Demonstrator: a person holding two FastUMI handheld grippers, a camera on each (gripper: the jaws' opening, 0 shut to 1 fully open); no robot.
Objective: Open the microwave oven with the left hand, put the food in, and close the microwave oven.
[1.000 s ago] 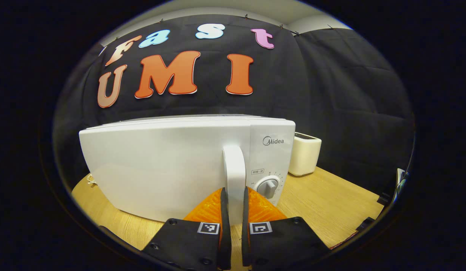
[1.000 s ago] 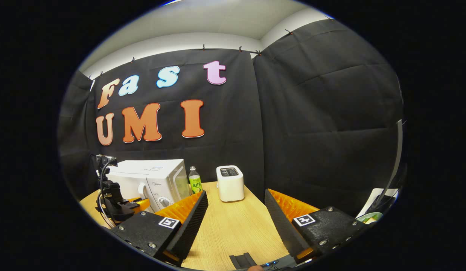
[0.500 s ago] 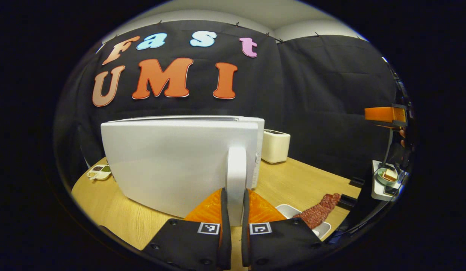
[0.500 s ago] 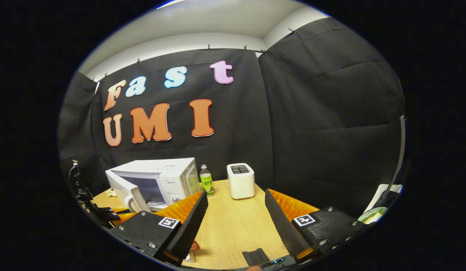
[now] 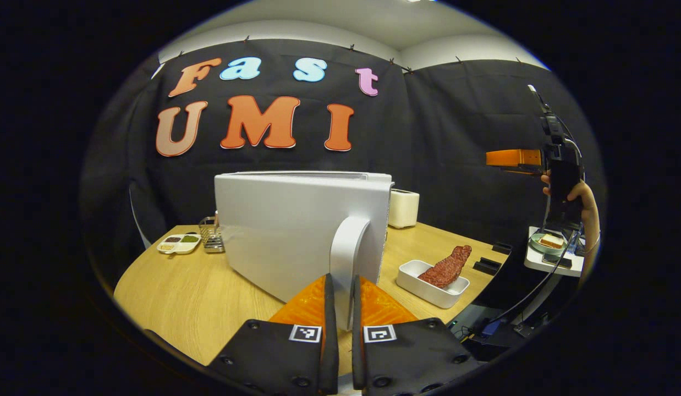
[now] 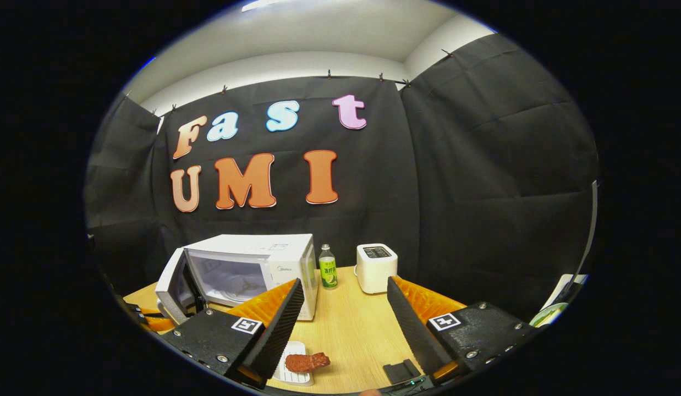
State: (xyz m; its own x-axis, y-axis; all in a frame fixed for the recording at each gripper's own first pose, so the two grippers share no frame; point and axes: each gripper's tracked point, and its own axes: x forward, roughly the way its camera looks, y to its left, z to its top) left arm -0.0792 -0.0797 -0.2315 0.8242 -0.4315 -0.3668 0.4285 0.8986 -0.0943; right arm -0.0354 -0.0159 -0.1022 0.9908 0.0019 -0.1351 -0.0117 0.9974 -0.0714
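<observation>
The white microwave (image 6: 263,258) stands on the wooden table with its door (image 5: 296,225) swung wide and the cavity (image 6: 230,278) showing. My left gripper (image 5: 341,281) is shut on the door's upright white handle (image 5: 347,247). A reddish strip of meat (image 5: 445,267) lies in a white rectangular tray (image 5: 428,289) to the right of the door, and the same meat (image 6: 306,361) lies on the table just below my right gripper (image 6: 345,283). That gripper is open, holds nothing and hangs well above the table. In the left gripper view, a hand (image 5: 585,195) holds the right gripper (image 5: 514,158) at the far right.
A white toaster (image 6: 376,268) and a green-labelled bottle (image 6: 328,267) stand right of the microwave. A small condiment dish (image 5: 178,242) and a metal holder (image 5: 210,236) sit left of the door. A side stand (image 5: 555,264) carries a bowl. A black block (image 6: 401,371) lies near the table's front edge.
The left gripper has pulled the handle back and the door has swung from nearly closed to wide open. The meat tray has come into both views. The right gripper stayed open.
</observation>
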